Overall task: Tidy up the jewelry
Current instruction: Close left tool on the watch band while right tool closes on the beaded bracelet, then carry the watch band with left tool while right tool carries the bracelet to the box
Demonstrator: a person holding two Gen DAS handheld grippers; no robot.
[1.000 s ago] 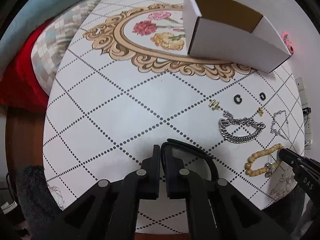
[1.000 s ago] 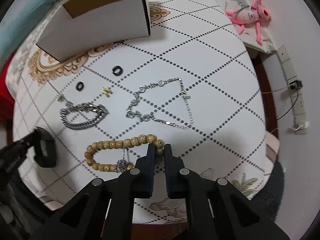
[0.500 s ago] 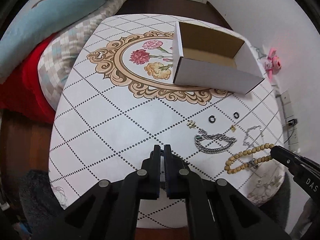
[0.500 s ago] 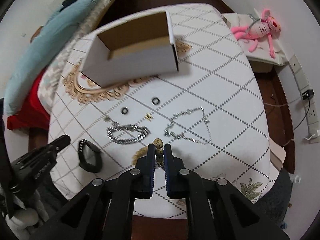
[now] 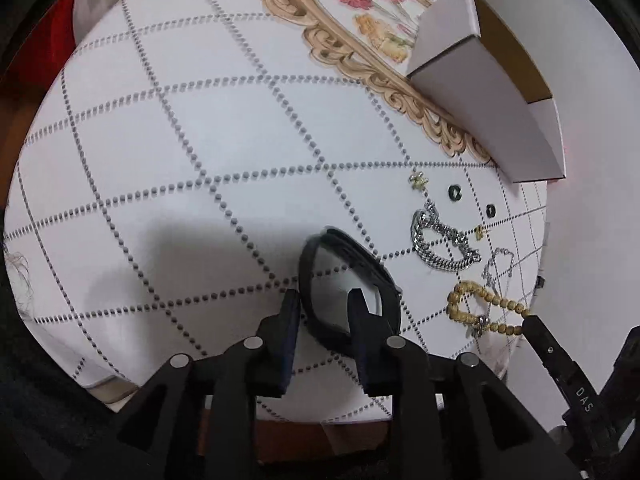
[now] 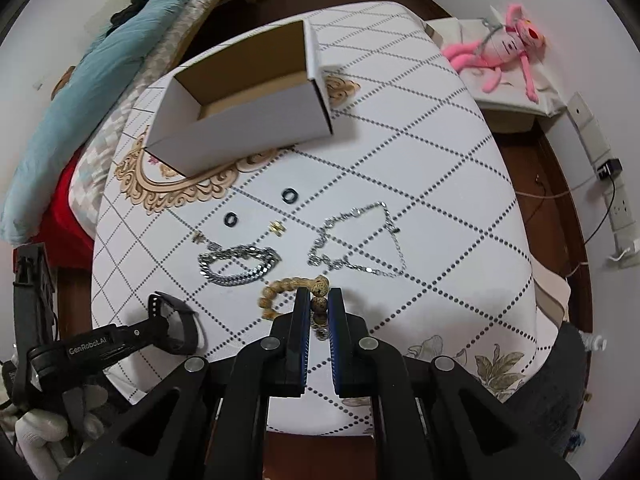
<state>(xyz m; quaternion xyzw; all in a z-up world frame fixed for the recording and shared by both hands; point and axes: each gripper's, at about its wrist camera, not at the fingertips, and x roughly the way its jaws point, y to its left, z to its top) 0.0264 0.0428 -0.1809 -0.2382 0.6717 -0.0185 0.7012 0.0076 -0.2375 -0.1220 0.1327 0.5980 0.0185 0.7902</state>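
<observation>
Jewelry lay spread across the near part of a white tablecloth (image 6: 420, 160) printed with dotted diamonds and a gold floral frame. At the near edge the right gripper (image 6: 319, 308) had its jaws drawn close on the wooden bead bracelet (image 6: 280, 292), a bead or two pinched between the pads while the rest of the strand curled off to the left on the cloth. The left gripper (image 5: 324, 304) stood partly open, straddling one side of the black band (image 5: 348, 280): one finger sat inside the loop and the other outside it, with a gap showing on either side of the strap, so nothing was actually clamped. In the right wrist view that same band appeared at the left gripper's tip, close to the table's near-left edge. Just beyond the beads lay the heavy silver chain bracelet (image 6: 240, 264), and to its right the thin silver necklace (image 6: 360, 240) in a loose triangle. Farther back were two black rings (image 6: 290, 195) (image 6: 231, 219) and two small gold earrings (image 6: 276, 228) (image 6: 199, 237), all apart from one another. Beyond them the open white box (image 6: 248, 120) rested on the floral frame, its brown inside holding nothing visible. A pink plush toy (image 6: 504, 48) lay on a cushion off the table's far right
</observation>
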